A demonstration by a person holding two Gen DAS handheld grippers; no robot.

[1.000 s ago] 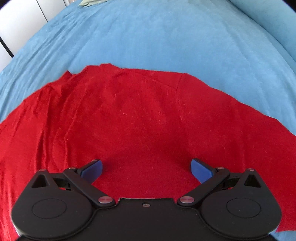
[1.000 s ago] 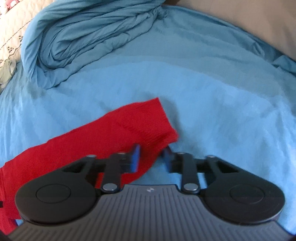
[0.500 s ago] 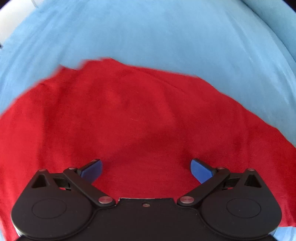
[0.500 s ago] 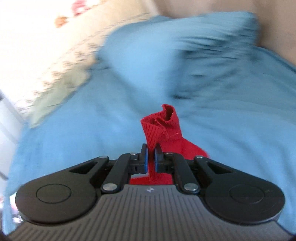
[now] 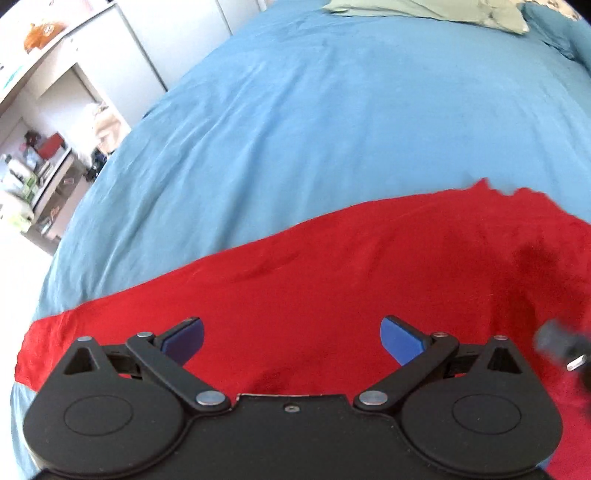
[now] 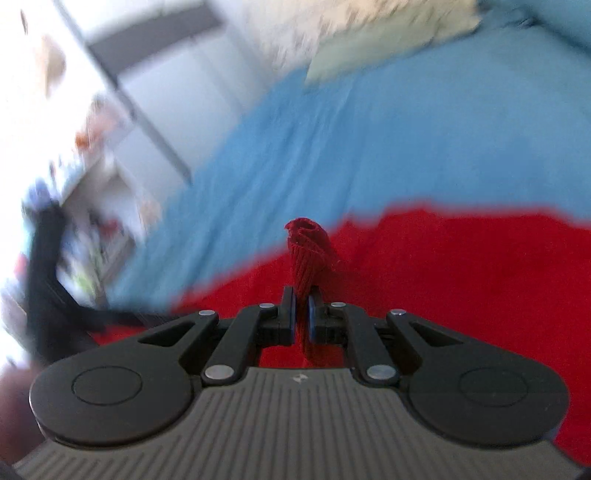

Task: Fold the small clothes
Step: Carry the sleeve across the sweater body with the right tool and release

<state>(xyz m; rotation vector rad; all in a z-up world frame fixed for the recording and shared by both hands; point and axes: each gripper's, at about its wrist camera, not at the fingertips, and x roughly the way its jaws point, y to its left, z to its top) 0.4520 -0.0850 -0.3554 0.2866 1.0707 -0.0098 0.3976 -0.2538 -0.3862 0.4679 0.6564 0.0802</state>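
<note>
A red knit garment [image 5: 332,280] lies spread on the blue bedsheet [image 5: 332,110]. My left gripper [image 5: 291,332] is open and empty, hovering low over the garment's body. My right gripper [image 6: 301,314] is shut on the red sleeve cuff [image 6: 306,251], which sticks up bunched between its fingers above the rest of the garment [image 6: 461,277]. A blurred dark piece of the right gripper [image 5: 561,345] shows at the right edge of the left wrist view.
A pale green cloth [image 5: 424,9] lies at the far end of the bed. White shelves with clutter [image 5: 40,147] stand to the left beyond the bed edge. The right wrist view is motion-blurred; a dark blurred shape [image 6: 48,280] shows at its left.
My right gripper closed on the sleeve cuff, lifted it and swung it left over the garment's body. The left wrist view turned leftward, bringing the shelves into view; its jaws stayed open.
</note>
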